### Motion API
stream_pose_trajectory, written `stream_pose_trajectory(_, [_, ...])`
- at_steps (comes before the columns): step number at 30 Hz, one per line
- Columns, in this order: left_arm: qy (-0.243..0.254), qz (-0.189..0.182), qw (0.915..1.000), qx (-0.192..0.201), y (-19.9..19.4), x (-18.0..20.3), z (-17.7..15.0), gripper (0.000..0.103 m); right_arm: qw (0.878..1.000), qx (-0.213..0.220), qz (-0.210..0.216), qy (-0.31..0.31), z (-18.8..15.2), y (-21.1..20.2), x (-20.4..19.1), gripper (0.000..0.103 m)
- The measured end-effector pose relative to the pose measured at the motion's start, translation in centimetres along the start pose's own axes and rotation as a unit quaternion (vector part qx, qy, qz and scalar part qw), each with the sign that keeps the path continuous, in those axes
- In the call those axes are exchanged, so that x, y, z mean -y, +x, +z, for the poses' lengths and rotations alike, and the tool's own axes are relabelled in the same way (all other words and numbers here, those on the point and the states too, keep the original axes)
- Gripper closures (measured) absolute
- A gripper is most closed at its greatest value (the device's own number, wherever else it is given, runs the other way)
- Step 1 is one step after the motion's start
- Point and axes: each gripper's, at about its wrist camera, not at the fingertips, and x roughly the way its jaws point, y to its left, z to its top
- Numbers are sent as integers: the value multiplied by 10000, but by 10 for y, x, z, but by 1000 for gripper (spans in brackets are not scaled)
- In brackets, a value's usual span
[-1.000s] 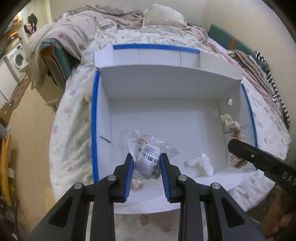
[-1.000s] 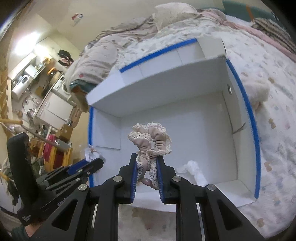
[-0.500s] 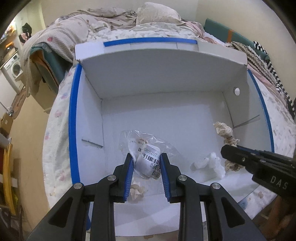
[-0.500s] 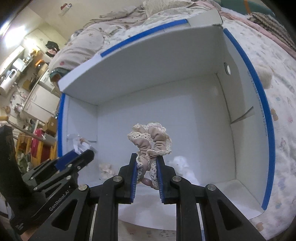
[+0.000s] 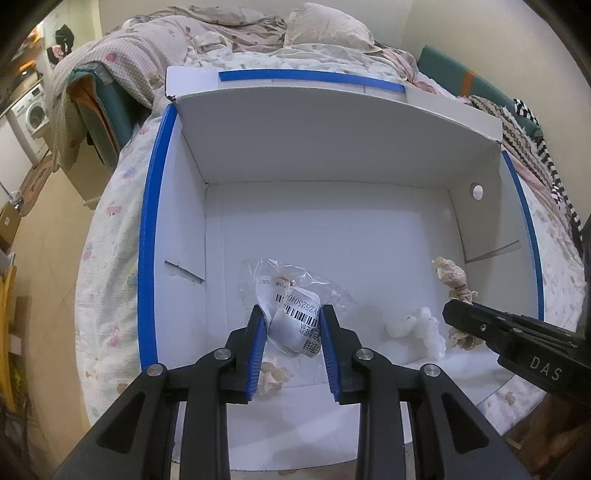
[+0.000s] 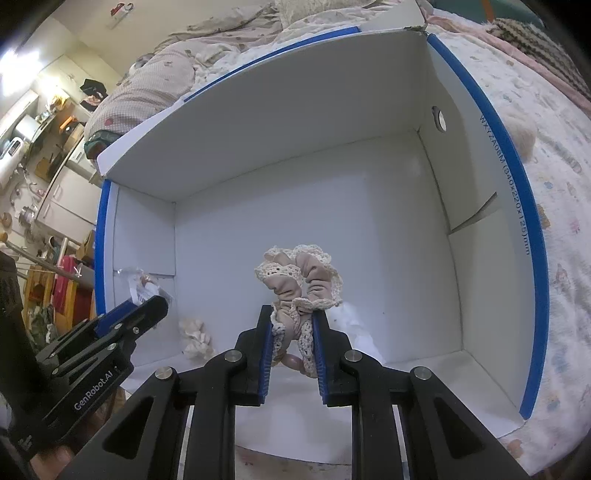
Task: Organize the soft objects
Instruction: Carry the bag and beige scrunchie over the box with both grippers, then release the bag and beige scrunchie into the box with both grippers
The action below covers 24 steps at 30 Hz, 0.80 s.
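A white cardboard box (image 5: pixel 332 236) with blue-taped rims lies open on a bed. My left gripper (image 5: pixel 291 314) is shut on a clear plastic bag (image 5: pixel 295 299) with a barcode label, held over the box floor near its front left. My right gripper (image 6: pixel 293 314) is shut on a pink scrunchie (image 6: pixel 299 280) edged with cream lace, held over the front middle of the box (image 6: pixel 332 206). On the floor lie a white fluffy piece (image 5: pixel 417 325) and a small cream scrunchie (image 5: pixel 273 374). In the right wrist view the cream scrunchie (image 6: pixel 194 334) lies beside my left gripper (image 6: pixel 147 306).
A floral bedsheet (image 5: pixel 114 236) surrounds the box. Rumpled blankets and a pillow (image 5: pixel 325 29) lie behind it. Striped and knitted fabrics (image 5: pixel 532 140) lie along the right edge of the bed. A washing machine (image 5: pixel 33 110) and room clutter stand at the far left.
Both grippers have sunk toward the box, which now fills more of each view. Each still holds its item, and the cream scrunchie on the floor has come into sight.
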Motion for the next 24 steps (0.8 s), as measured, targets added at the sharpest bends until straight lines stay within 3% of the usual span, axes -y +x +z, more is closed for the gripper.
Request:
stream_pose_trajectory(7, [-67,-18,10000,-34,0,-2,0,77,10000,14,26,-2,-1,0,0,81])
stream_pose_trajectory(14, [-70,-7,10000,14,-1,-2,-1,76,9999,104,60,-9,0,-4,0,71])
stream_pose_trajectory(16, [-56,29,10000,-56,0,-2,-1,71,9999,120,56,12,1,-5,0,60])
stream_pose_trajectory(17, [-45,43,9999,-80,0,-1,-1,71,9999,129,47,24,2,-5,0,41])
stream_pose_trajectory(18, [-13,46,10000,-83,0,0,-1,71,9999,150,28,39,2,-6,1,31])
stream_pose_trajectory(21, [66,56,9999,-54,-2,3,-1,66,9996,267,65,42,4,-12,0,29])
stream_pose_trajectory(23, [66,-6,10000,-60,-4,5,-1,44,9995,289,43,85,5,-14,1,23])
stream_pose_trajectory(24, [47,-23,10000,-3,-7,5,-1,42,9993,334,26,135,5,-16,2,13])
